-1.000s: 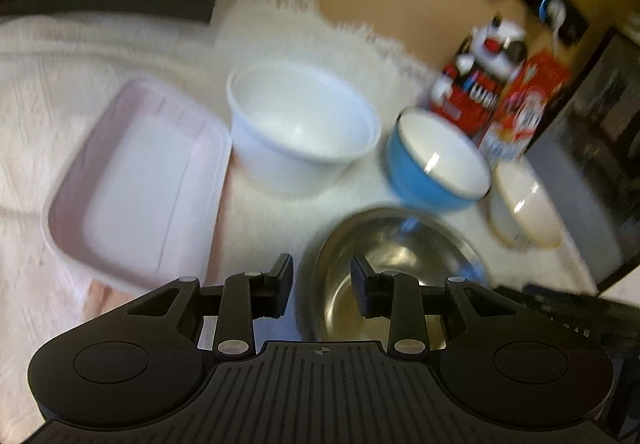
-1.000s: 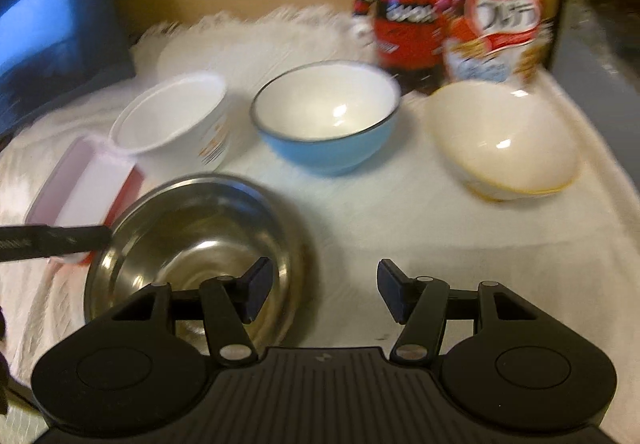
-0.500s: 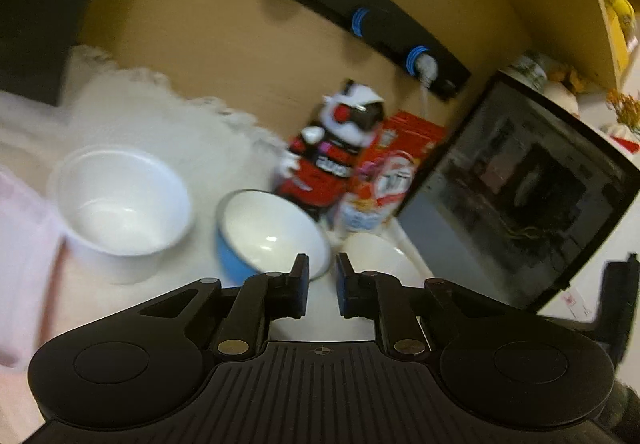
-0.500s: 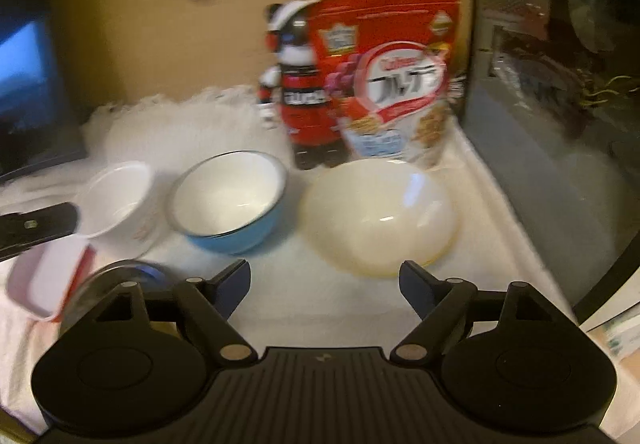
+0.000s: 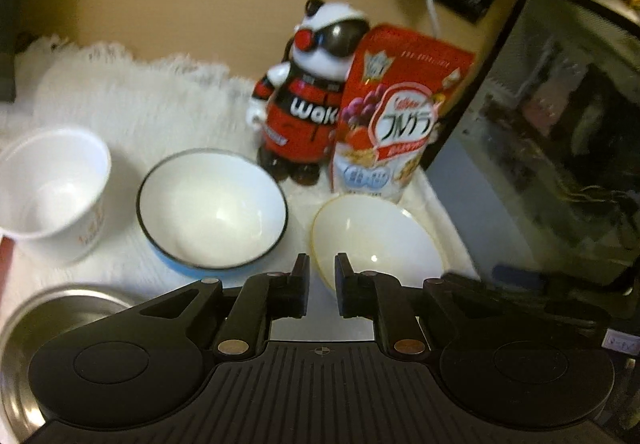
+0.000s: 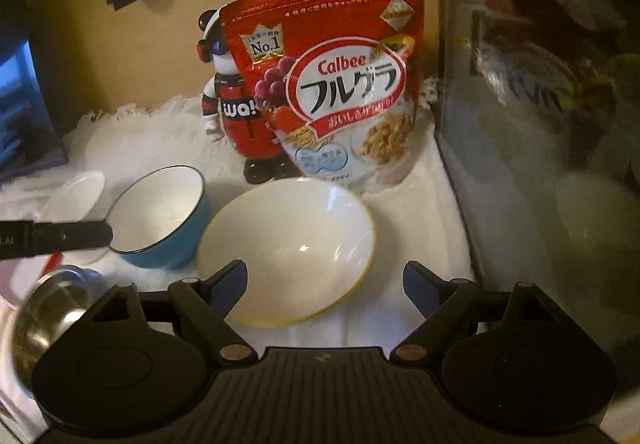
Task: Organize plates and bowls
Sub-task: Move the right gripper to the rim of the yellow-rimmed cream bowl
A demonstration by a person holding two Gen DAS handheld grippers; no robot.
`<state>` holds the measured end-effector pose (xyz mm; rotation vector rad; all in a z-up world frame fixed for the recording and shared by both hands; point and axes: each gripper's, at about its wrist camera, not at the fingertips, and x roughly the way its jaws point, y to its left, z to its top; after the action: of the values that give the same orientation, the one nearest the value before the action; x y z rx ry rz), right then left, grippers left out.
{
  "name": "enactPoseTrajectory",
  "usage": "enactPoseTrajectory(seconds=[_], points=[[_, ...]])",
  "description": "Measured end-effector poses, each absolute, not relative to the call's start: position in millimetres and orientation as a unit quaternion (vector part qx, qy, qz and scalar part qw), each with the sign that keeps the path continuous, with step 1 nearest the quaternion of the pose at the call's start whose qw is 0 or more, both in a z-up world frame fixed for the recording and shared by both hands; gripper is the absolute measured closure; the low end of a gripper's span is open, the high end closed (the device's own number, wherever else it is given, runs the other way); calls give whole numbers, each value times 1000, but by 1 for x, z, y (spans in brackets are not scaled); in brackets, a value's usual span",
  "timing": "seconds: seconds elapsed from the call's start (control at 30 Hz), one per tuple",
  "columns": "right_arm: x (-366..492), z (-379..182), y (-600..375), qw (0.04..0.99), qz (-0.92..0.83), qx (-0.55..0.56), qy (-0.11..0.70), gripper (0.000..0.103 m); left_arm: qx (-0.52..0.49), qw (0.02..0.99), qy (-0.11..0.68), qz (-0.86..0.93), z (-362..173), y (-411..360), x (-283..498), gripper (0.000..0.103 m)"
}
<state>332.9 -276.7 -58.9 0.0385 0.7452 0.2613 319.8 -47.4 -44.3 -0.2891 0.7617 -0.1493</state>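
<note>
— jaws?
— my left gripper is pinched nearly together on nothing. my right gripper has just been spreading its jaws and stands wide, with nothing pressed.
— the bowls?
— on the white cloth: the cream bowl lies just ahead of my right jaws, the blue bowl beside it, the steel bowl nearer left.

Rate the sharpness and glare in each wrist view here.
Left wrist view: smeared, the cereal bag lettering soft, glints in the blue bowl. Right wrist view: sharper, the bag print readable, a highlight in the cream bowl, reflections on the glass door.
</note>
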Motion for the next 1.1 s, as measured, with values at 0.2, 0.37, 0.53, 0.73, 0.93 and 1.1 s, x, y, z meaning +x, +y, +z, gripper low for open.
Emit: enactPoseTrajectory(seconds=[0.2, 0.37, 0.53, 0.73, 0.93, 1.1], points=[[351, -69, -269, 919, 157, -5, 362, 17, -144, 906, 397, -14, -57, -47, 321, 88], [356, -75, -271, 921, 147, -7, 360, 17, -170, 892, 419, -8, -67, -43, 327, 88], [359, -76, -270, 922, 136, -11, 363, 19, -203, 875, 439, -35, -80, -50, 346, 87], [373, -84, -267, 920, 118, -7, 373, 25, -211, 868, 448, -26, -97, -55, 376, 83], [398, -93, -267, 918, 96, 0, 385, 27, -219, 861, 458, -40, -102, -61, 392, 82], [424, -108, -272, 909, 84, 26, 406, 37, -200, 855, 477, -44, -114, -71, 408, 82]])
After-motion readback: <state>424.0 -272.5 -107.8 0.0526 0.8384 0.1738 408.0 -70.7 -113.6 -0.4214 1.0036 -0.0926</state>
